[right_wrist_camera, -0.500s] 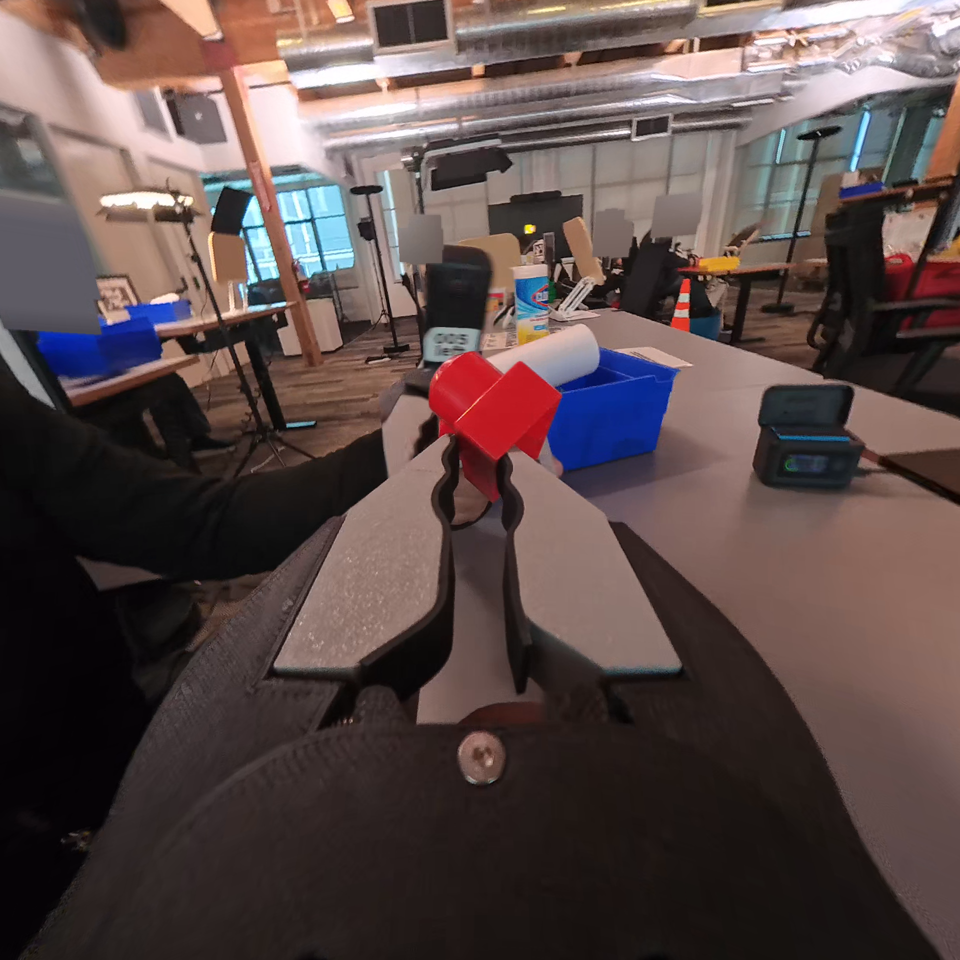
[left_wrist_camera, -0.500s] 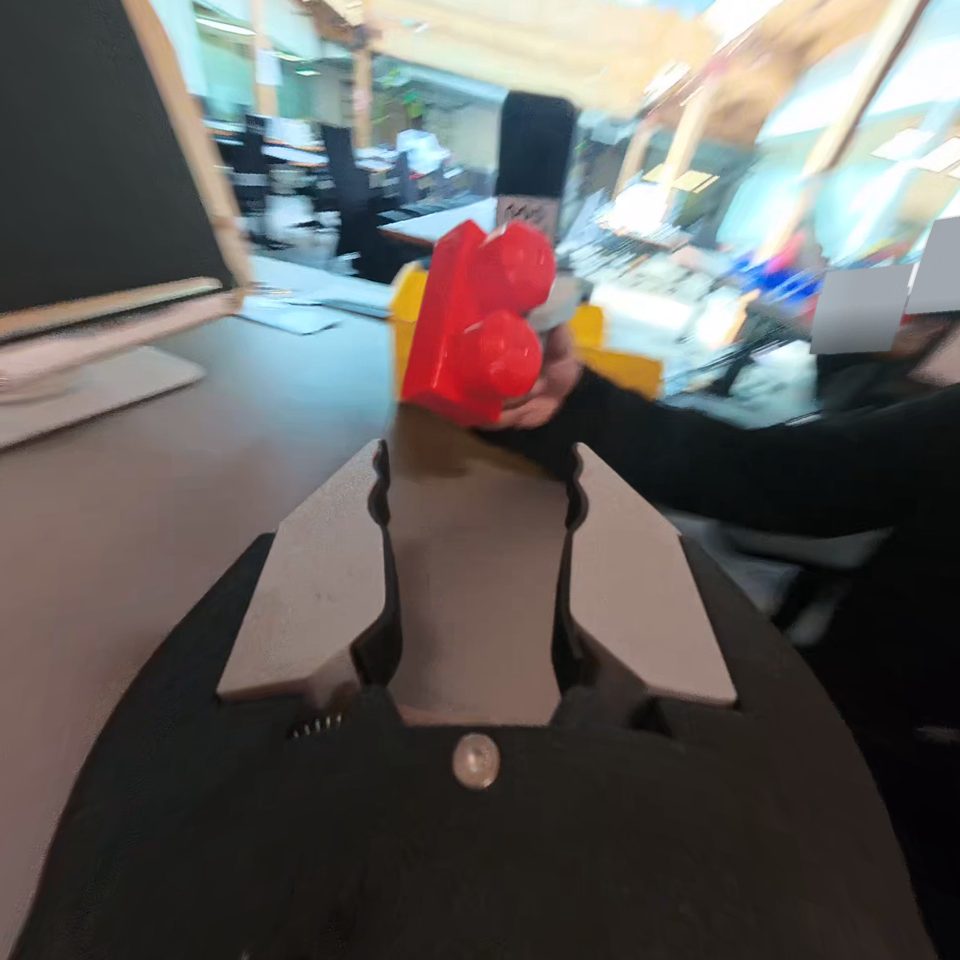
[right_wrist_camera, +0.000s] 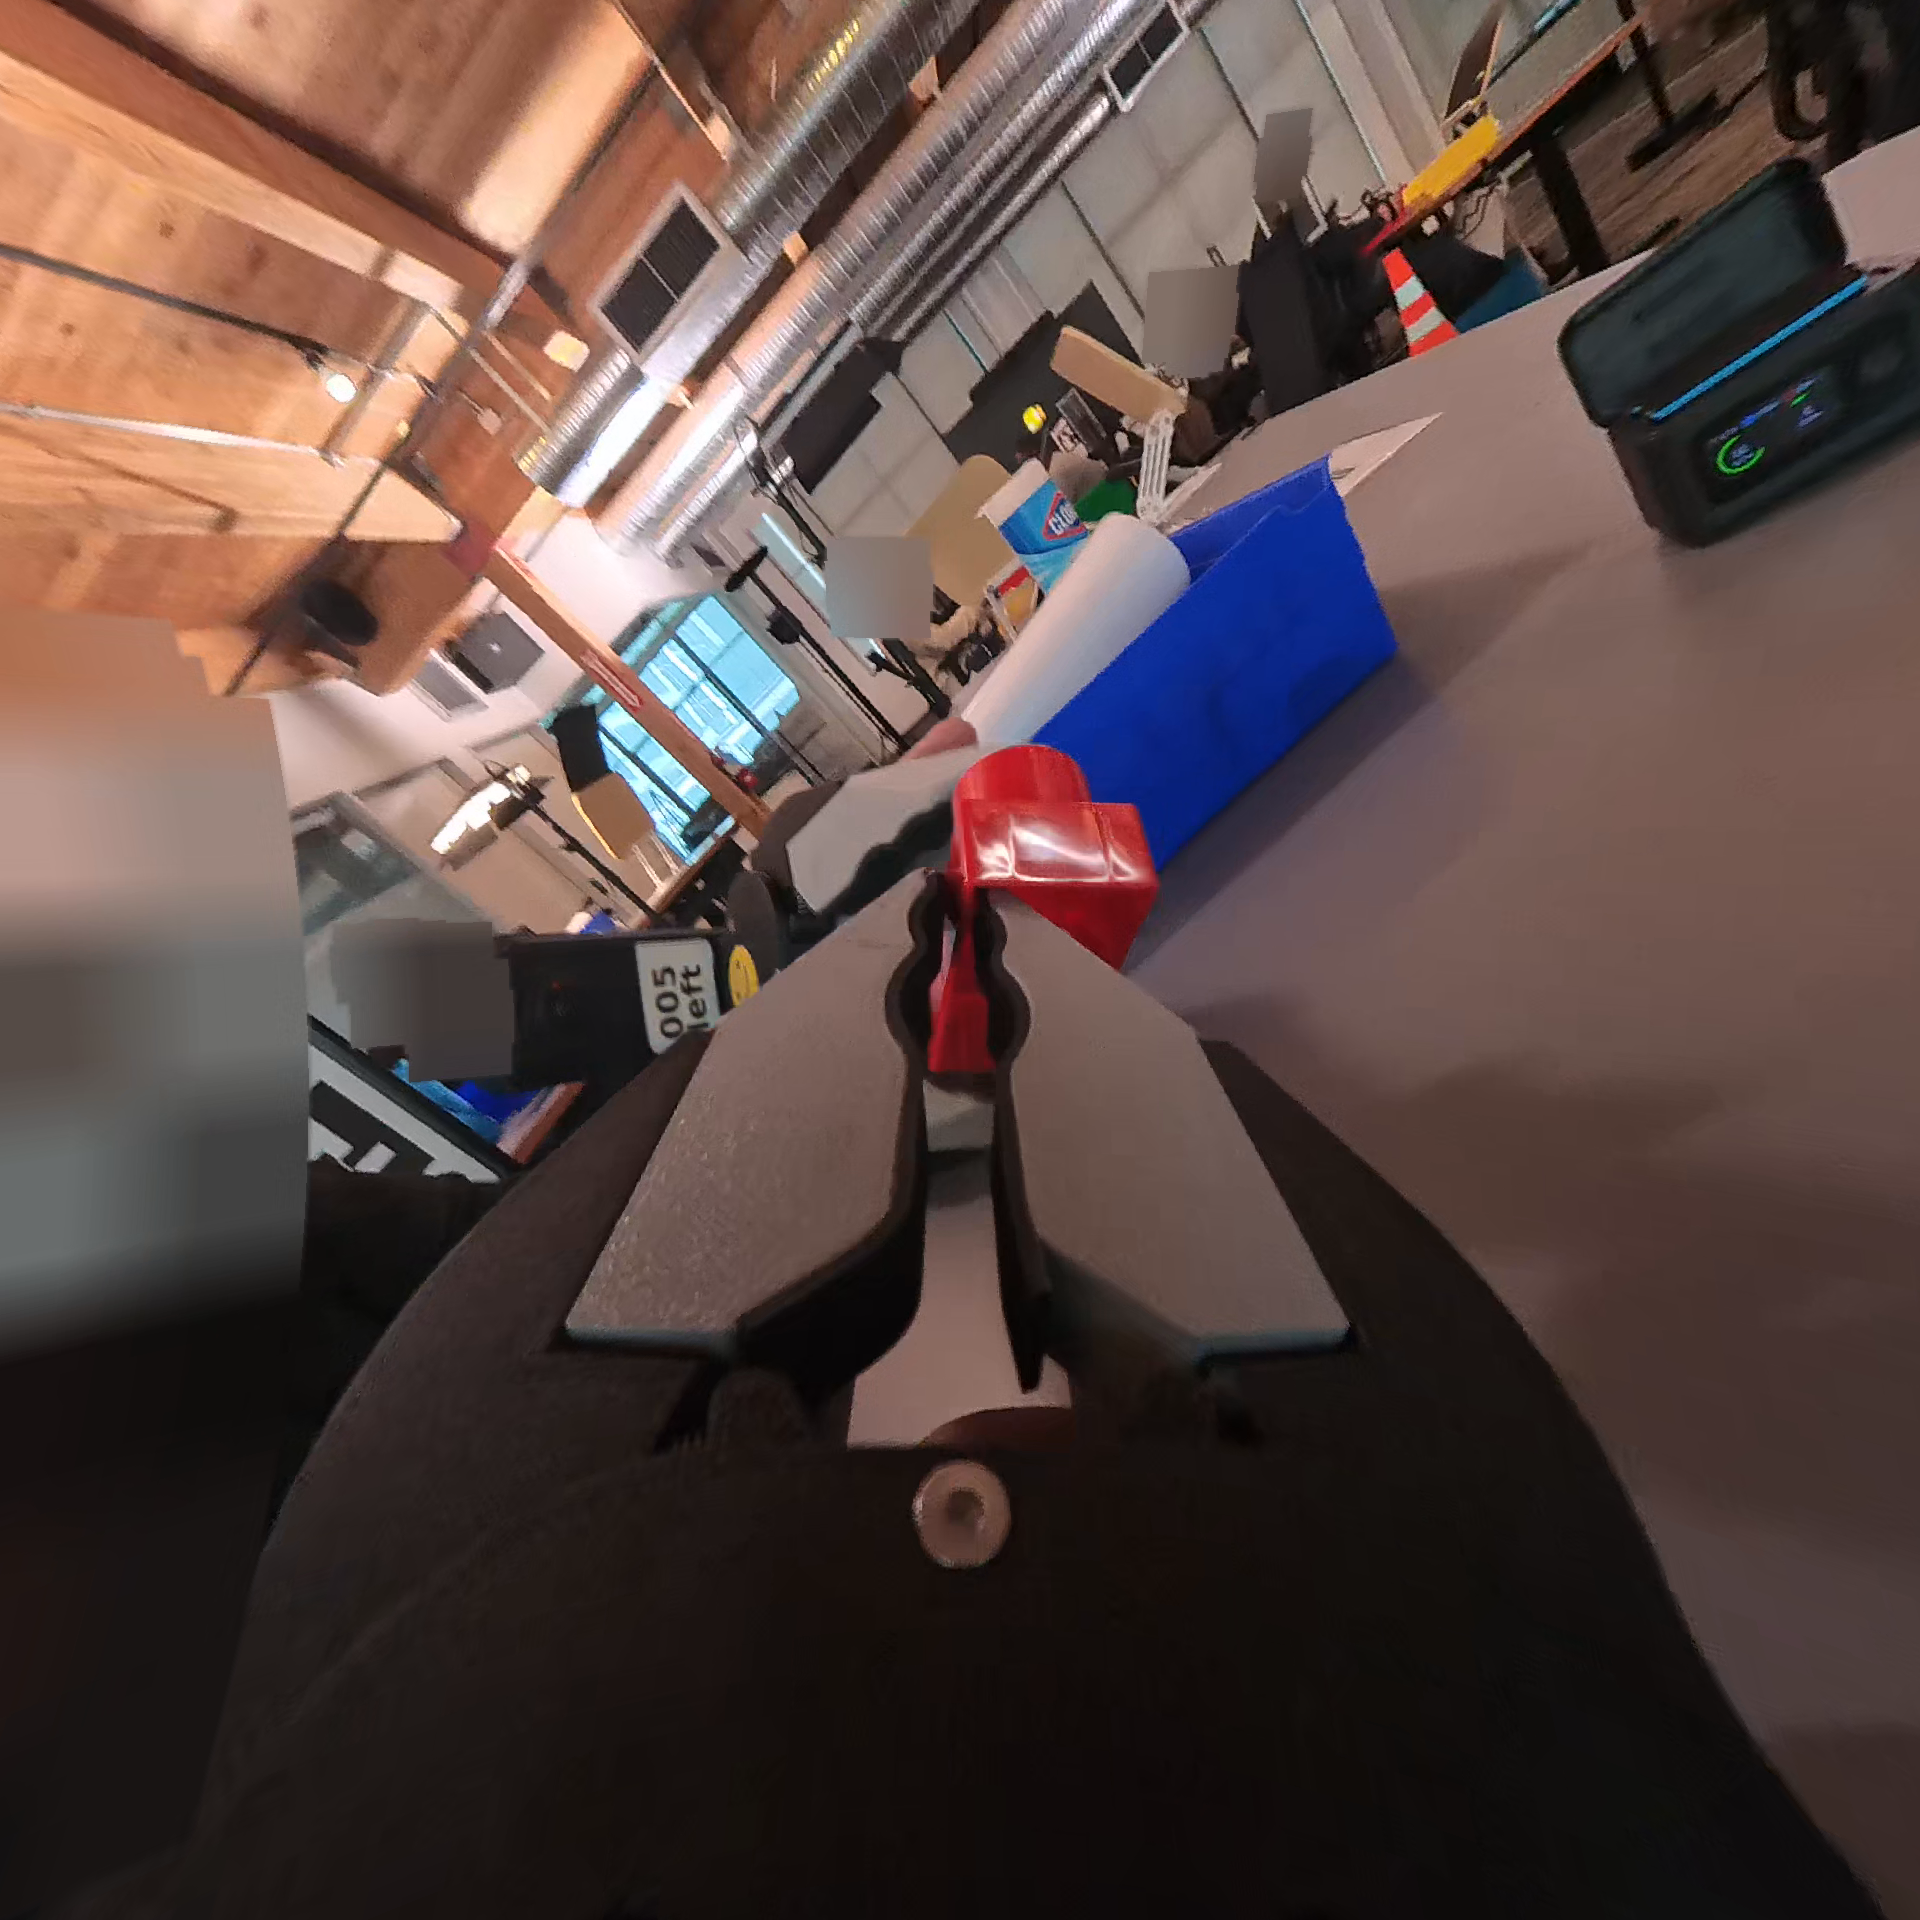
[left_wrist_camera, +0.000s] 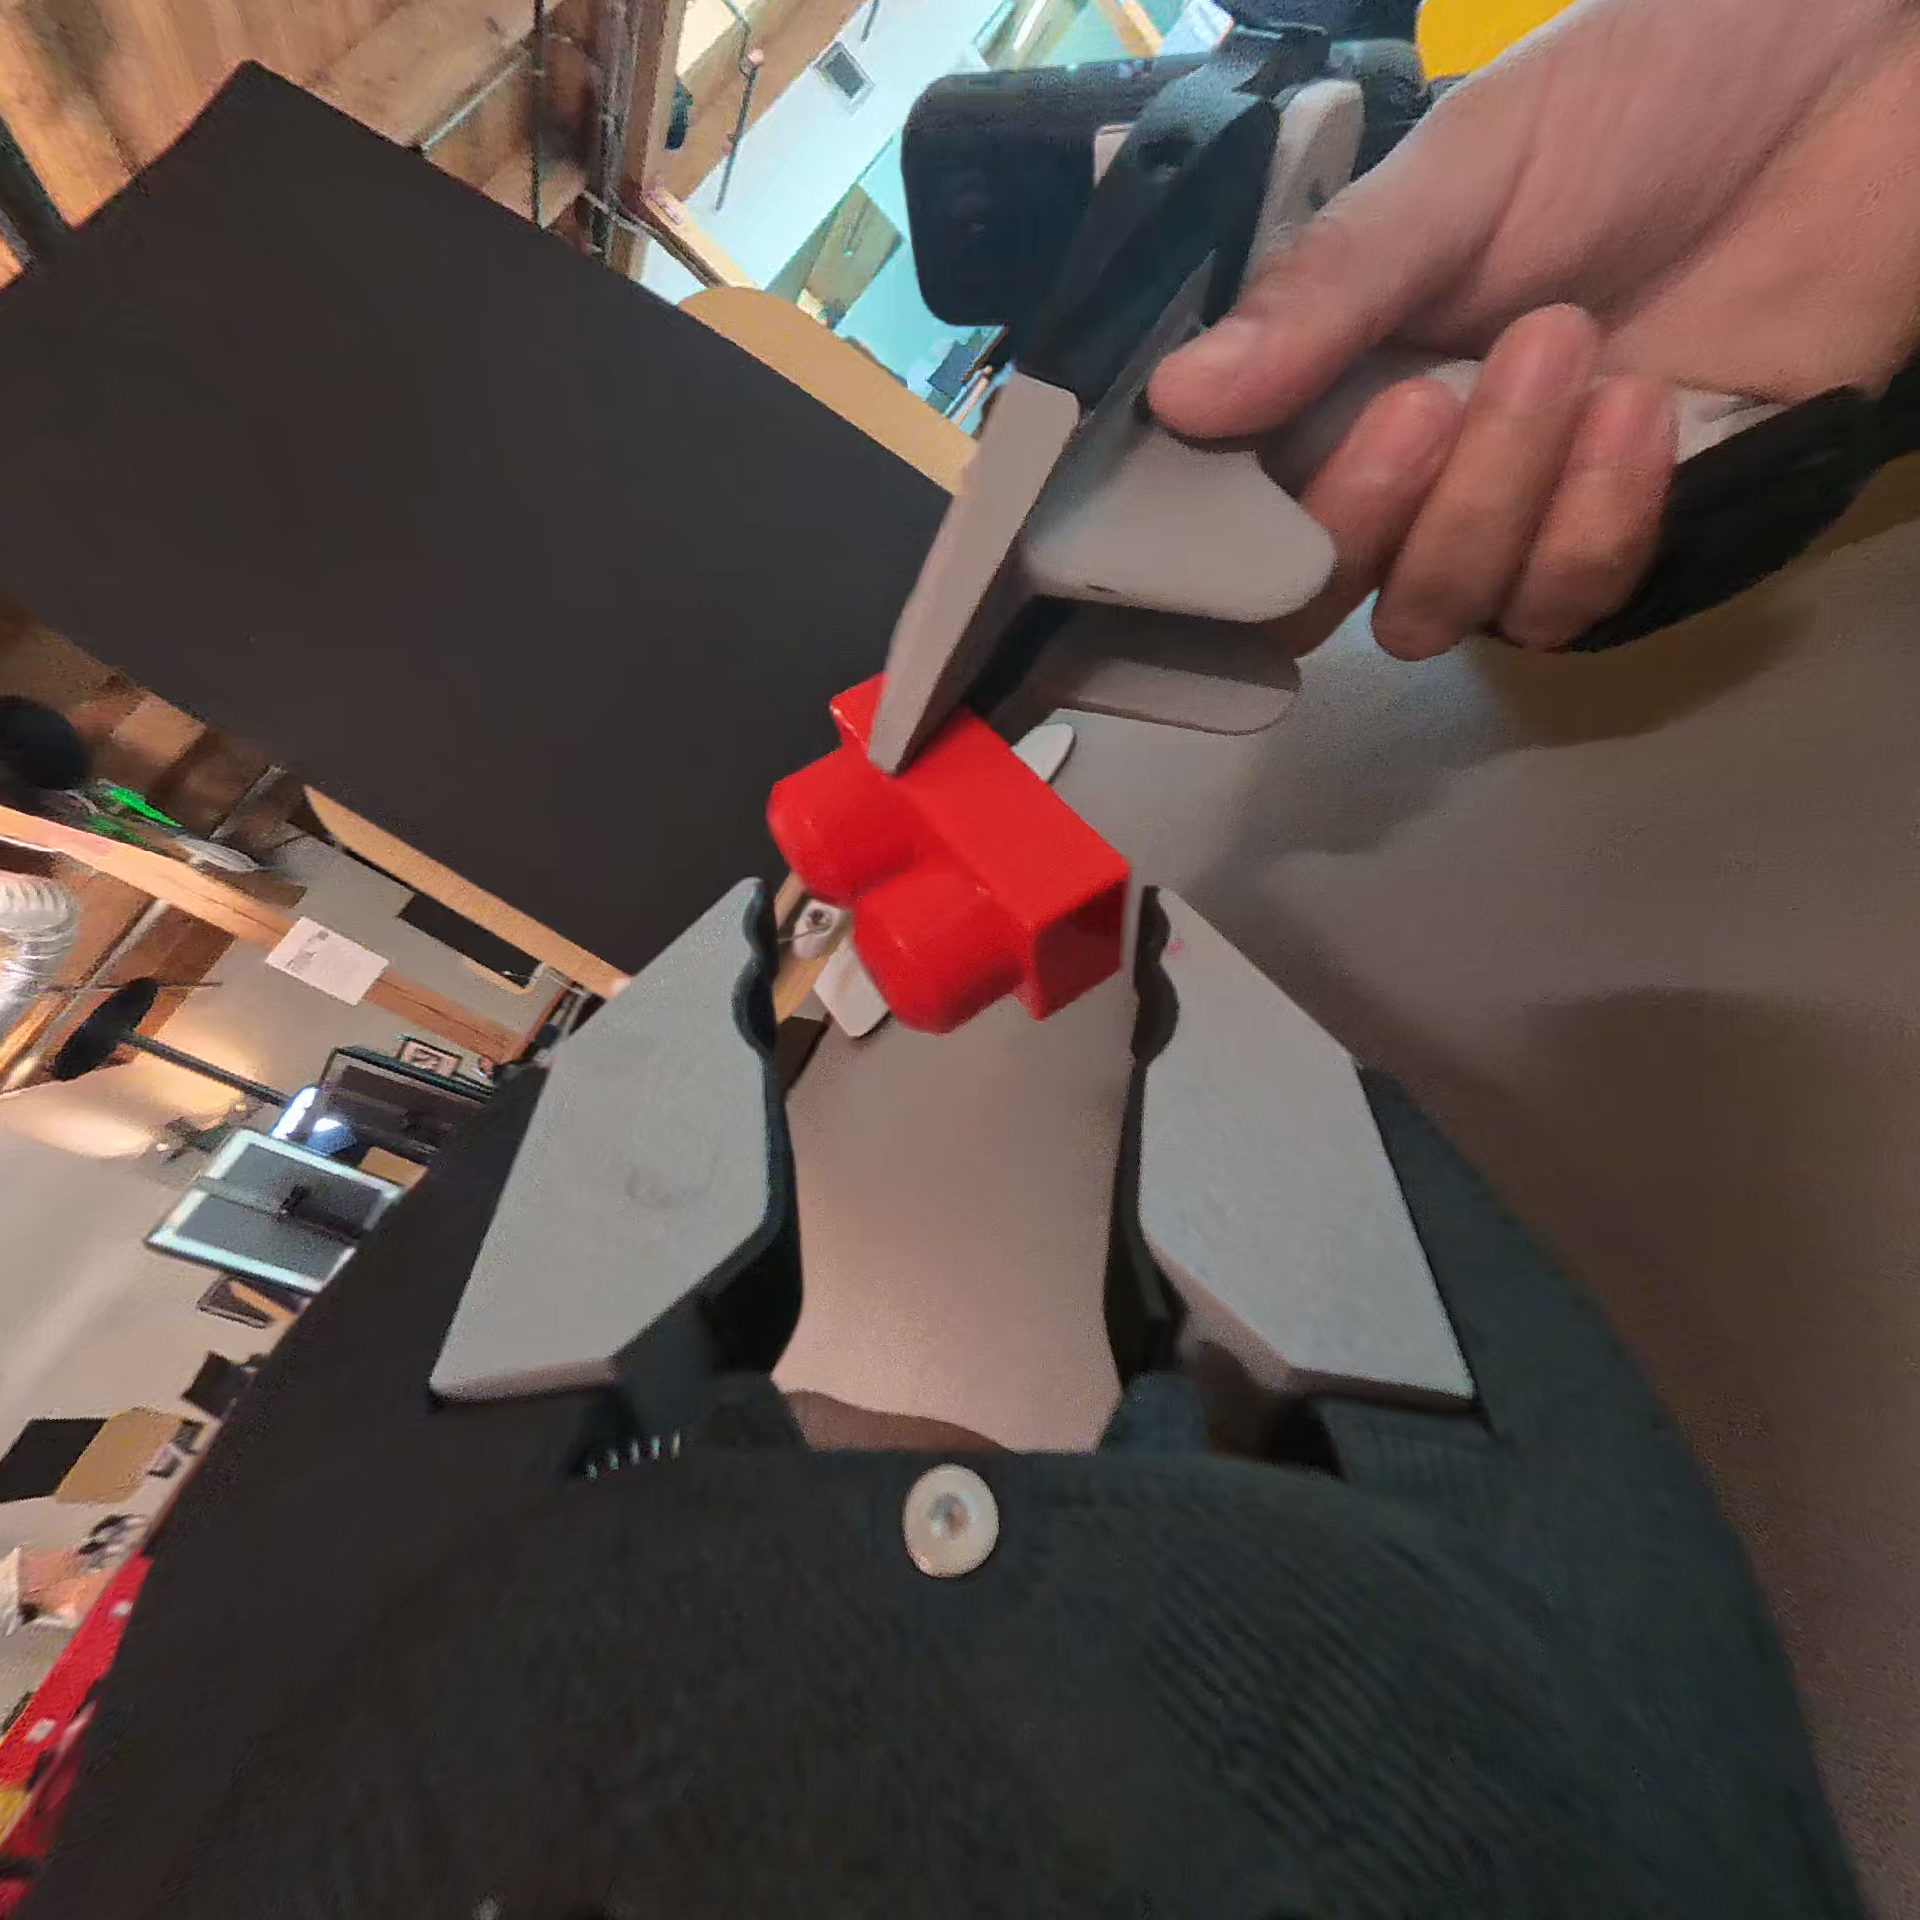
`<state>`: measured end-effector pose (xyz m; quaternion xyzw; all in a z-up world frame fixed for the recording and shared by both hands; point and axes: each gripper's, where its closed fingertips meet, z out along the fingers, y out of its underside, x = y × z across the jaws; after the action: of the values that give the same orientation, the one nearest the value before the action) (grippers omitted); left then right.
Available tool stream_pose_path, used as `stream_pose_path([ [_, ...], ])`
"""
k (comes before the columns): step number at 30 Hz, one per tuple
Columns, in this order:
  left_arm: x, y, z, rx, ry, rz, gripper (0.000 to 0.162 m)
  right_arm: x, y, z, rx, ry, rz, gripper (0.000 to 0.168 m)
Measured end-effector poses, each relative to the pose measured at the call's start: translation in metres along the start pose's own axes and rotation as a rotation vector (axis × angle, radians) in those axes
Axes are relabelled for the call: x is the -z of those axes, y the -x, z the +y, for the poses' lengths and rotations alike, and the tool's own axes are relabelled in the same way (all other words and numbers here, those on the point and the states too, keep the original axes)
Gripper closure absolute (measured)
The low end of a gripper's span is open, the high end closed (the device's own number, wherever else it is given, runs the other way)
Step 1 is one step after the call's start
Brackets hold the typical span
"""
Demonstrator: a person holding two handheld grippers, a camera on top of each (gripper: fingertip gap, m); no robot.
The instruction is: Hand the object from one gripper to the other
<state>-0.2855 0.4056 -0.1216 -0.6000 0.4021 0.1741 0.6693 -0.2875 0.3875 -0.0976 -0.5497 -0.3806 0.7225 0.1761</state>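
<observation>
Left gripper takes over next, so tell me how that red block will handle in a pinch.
The red block looks like rigid moulded plastic, so it probably won't flex. Its glossy faces may slip. It seems hollow, so likely light; the right gripper holds it by one thin wall.

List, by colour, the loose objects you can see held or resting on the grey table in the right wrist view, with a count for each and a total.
Red: 1, the red plastic building block held in the right gripper.
Blue: 1, the blue plastic bin.
White: 1, the white paper roll lying in the bin.
Black: 1, the black open-lidded case.
Total: 4
</observation>
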Motion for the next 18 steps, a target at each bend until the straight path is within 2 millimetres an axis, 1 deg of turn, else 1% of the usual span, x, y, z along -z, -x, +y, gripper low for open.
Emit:
stream_pose_path([
  [2, -0.001, -0.001, 0.002, 0.007, 0.017, 0.004, 0.093, -0.001, 0.006, -0.007, -0.050, -0.054, -0.050, 0.167],
  [3, -0.001, 0.001, 0.001, 0.005, 0.011, -0.012, 0.096, -0.001, 0.008, -0.008, -0.081, -0.069, -0.072, 0.167],
  [4, 0.000, 0.004, -0.001, 0.007, 0.001, -0.029, 0.104, -0.002, 0.007, -0.007, -0.106, -0.075, -0.080, 0.167],
  [5, 0.001, 0.007, -0.002, 0.010, -0.003, -0.051, 0.107, -0.002, 0.007, -0.007, -0.123, -0.080, -0.088, 0.167],
  [7, 0.002, 0.009, -0.004, 0.015, -0.011, -0.058, 0.110, -0.001, 0.006, -0.010, -0.153, -0.098, -0.100, 0.167],
  [10, 0.000, 0.009, -0.003, 0.071, -0.004, -0.035, 0.111, 0.000, 0.004, -0.011, -0.146, -0.099, -0.090, 0.167],
  [12, -0.001, 0.008, -0.004, 0.139, -0.011, -0.002, 0.112, 0.001, 0.005, -0.010, -0.133, -0.087, -0.090, 0.167],
  [14, -0.001, 0.010, -0.002, 0.242, -0.014, 0.033, 0.112, 0.004, 0.003, -0.011, -0.096, -0.076, -0.065, 0.165],
  [17, 0.003, 0.020, 0.001, 0.420, -0.046, 0.071, 0.112, 0.010, -0.001, -0.012, -0.020, -0.046, -0.005, 0.146],
  [18, 0.005, 0.024, -0.001, 0.505, -0.074, 0.095, 0.112, 0.012, -0.003, -0.012, 0.025, -0.033, 0.035, 0.142],
])
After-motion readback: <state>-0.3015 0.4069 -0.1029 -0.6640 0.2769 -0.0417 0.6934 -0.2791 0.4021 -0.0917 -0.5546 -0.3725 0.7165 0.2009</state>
